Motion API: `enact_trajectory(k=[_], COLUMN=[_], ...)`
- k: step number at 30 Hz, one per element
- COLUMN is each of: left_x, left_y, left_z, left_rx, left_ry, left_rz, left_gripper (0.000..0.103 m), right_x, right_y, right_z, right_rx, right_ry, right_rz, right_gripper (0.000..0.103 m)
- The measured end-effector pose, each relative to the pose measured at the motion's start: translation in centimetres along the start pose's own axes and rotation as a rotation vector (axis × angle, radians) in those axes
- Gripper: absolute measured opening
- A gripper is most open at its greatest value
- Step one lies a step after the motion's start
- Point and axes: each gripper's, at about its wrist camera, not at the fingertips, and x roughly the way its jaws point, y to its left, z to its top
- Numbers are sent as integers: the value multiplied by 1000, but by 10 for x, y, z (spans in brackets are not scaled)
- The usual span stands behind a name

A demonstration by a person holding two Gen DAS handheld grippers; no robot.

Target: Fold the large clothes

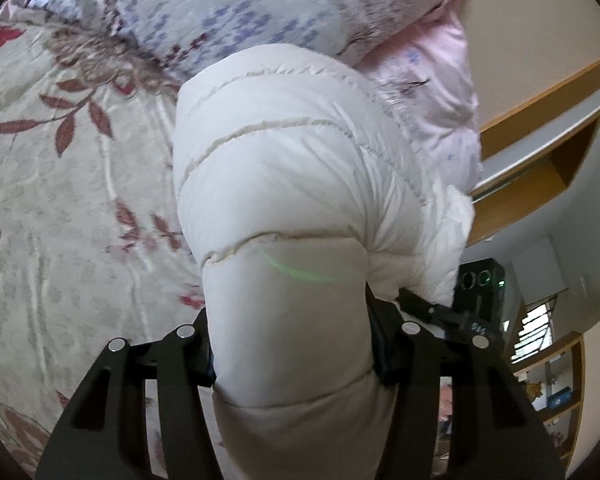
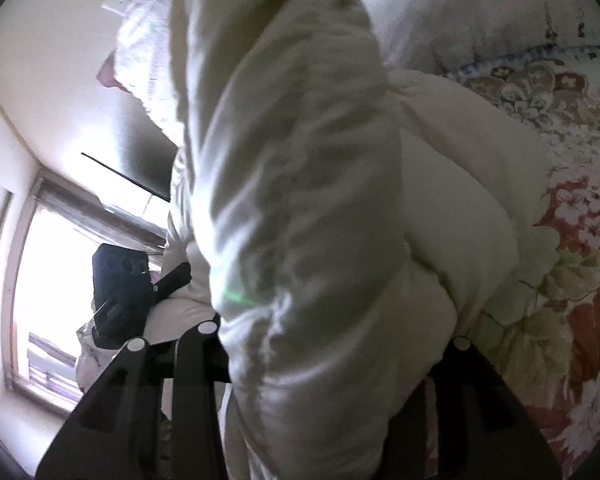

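two grippers had the same white puffer jacket [image 1: 276,184] at that moment, and both of them were mine. my left gripper [image 1: 290,356] was clamped on a thick quilted roll of it, which bulged up and away ahead of the fingers. my right gripper [image 2: 336,364] was likewise closed on a padded bundle that filled nearly all of its view, blurred and in shadow. the jacket hung lifted between them, above the floral bedspread [image 1: 60,200], which lay below and to the left of my left fingers and to the right of my right ones. a flowered pillow [image 1: 228,12] sat beyond the jacket, straight ahead of the left gripper.

what worried me most was the grip itself. the shell looked slick and the filling springy, so i judged that the fingers were squeezing mostly air and down. a quick swing could have let the roll squirm out of one side, and the whole garment would have slumped into a heap. i could not tell which part of the jacket either gripper held, so the two holds may have been uneven, and the fold would then have landed crooked. the loose folds hanging beyond my right fingers could have dragged on the bedspread and pulled it along. the puffiness would also have fought any crease.
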Motion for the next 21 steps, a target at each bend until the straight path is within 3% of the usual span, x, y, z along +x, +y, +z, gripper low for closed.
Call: enact_trajectory(k=[5,8,11,15,17,19,21], left_x=[12,15,7,-22,-35,-41,-37], left_y=[16,14,-2,-29,-51,-69,-86], left_z=[1,2,2,-7,-20,-34,-44], left_rx=[-6,2,61,209,325,418,482], left_ry=[29,28,-8,-112,-173,-203,-207], left_rz=[83,129,182,270,325,360,380], left_gripper=[64,74,77,77,77,77,77], right_x=[14,13,-6,-46,-71,-82,-91], right_y=[-18,-12,1,9,13,14,12], right_z=[1,-1,-3,-5,-3,-5,5], right_rx=[86,99,68,44,53,70,64], right_ry=[29,29,-11,-119,-213,-282,-316], right_rz=[-39,-69,-196,-290,-347,-355,-335], right_gripper=[62,72,90,91,91,90,82])
